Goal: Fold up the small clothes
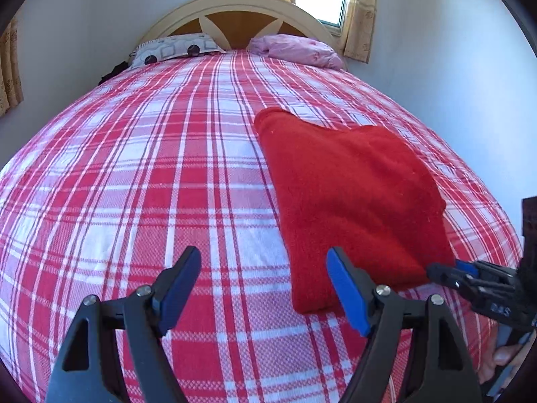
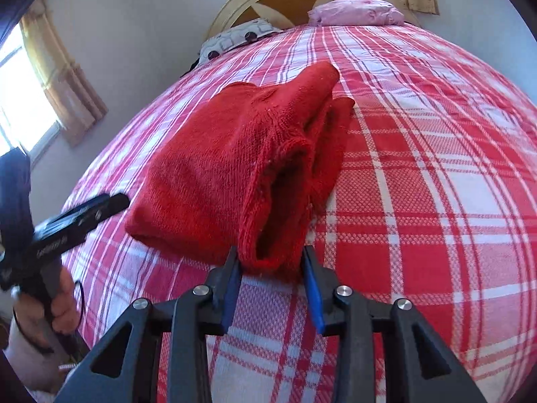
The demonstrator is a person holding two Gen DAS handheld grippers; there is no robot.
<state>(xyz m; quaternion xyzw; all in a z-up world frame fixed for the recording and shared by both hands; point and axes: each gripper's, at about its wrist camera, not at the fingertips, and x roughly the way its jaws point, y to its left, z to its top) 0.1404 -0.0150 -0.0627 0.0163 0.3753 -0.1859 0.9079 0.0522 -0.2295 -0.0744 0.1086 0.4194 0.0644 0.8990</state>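
A red knitted sweater (image 1: 355, 201) lies folded on the plaid bed; in the right wrist view (image 2: 218, 174) its open hem faces me. My left gripper (image 1: 263, 268) is open and empty, just left of the sweater's near corner. It also shows in the right wrist view (image 2: 114, 201), beside the sweater's left edge. My right gripper (image 2: 272, 262) is open, its fingers either side of the sweater's near hem corner, not closed on it. It shows in the left wrist view (image 1: 436, 272) at the sweater's right edge.
The red and white plaid bedspread (image 1: 151, 184) covers the bed. A patterned pillow (image 1: 174, 48) and a pink pillow (image 1: 295, 48) lie by the cream headboard (image 1: 235, 6). A white wall (image 1: 470, 84) runs close along the bed's right side.
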